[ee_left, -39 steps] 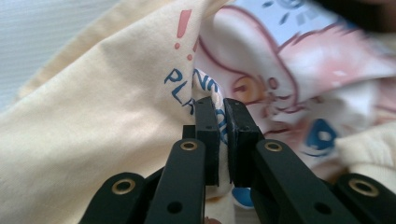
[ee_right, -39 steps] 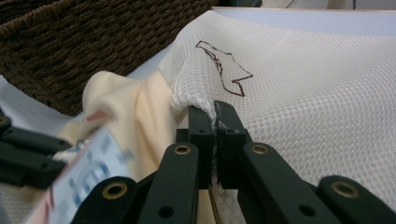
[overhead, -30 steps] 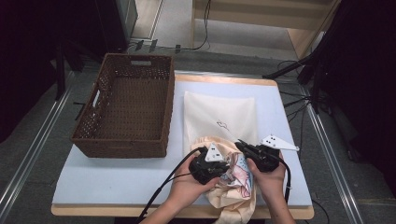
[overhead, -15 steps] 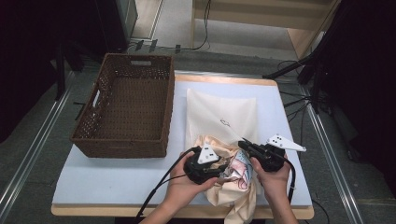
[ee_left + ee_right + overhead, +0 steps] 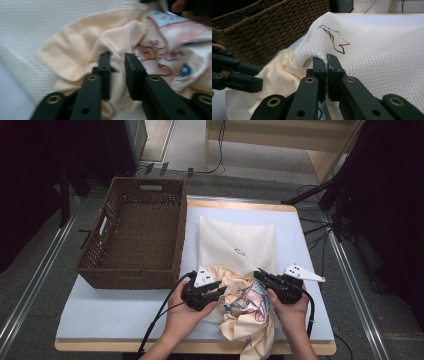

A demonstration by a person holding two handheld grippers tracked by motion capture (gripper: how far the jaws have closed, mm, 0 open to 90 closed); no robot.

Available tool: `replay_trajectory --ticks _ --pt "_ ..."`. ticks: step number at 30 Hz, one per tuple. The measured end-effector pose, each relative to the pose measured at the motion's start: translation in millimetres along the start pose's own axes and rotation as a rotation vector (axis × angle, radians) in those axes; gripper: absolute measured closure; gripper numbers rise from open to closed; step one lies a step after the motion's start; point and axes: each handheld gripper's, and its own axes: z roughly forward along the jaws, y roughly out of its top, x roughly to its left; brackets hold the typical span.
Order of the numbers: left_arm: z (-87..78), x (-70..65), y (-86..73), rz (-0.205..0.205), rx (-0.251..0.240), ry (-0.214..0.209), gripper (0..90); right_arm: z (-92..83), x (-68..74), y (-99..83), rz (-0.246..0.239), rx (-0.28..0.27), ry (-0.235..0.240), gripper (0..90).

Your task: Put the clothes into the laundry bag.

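Observation:
A white mesh bag (image 5: pixel 237 242) with a small dark drawing lies flat on the table. A cream garment (image 5: pixel 245 305) with a cartoon print is bunched at the bag's near edge and hangs over the table front. My left gripper (image 5: pixel 117 56) has just been closing, and its jaws now pinch a fold of the cream garment (image 5: pixel 75 52). In the high view the left gripper (image 5: pixel 222 292) sits at the garment's left side. My right gripper (image 5: pixel 326 58) is shut on the lifted edge of the mesh bag (image 5: pixel 374 50); in the high view this right gripper (image 5: pixel 260 275) is at the garment's right.
A brown wicker basket (image 5: pixel 135 237) stands on the left half of the pale blue table (image 5: pixel 115 312), close beside the mesh bag. Cables and a wooden shelf lie beyond the far table edge. The person's hands enter from the near edge.
My left gripper has shifted a little to the left along the garment. The right gripper has stayed where it was on the mesh edge.

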Motion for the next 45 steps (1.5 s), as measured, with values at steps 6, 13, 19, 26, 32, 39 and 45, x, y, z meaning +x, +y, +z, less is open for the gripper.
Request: replay_trajectory --ticks 6,13,19,26,32,39,45 --pt "20.0 -27.9 8.6 0.073 0.05 -0.111 82.3 2.8 4.4 -0.9 -0.009 0.007 0.01 87.6" --pt "62.3 -25.3 9.0 0.125 0.136 0.091 82.2 -3.9 7.2 4.4 -0.01 -0.014 0.025 87.6" --pt "48.2 -22.5 13.9 0.06 0.065 0.023 59.9 -6.3 2.1 3.4 -0.005 -0.013 0.01 87.6" --pt "13.6 -37.9 25.0 0.019 -0.114 -0.248 42.7 -3.6 1.2 2.2 -0.01 -0.005 0.002 87.5" --pt "32.7 -65.2 20.6 0.149 0.033 -0.288 30.1 -3.0 0.4 1.6 -0.008 -0.003 -0.002 87.5" --pt "57.6 -60.6 5.7 0.217 0.144 -0.203 69.6 -5.9 0.1 1.7 0.0 -0.001 -0.002 87.5" --pt "48.0 -56.9 18.2 0.212 0.07 -0.04 80.7 -8.5 0.9 3.8 0.003 -0.014 0.01 87.6"
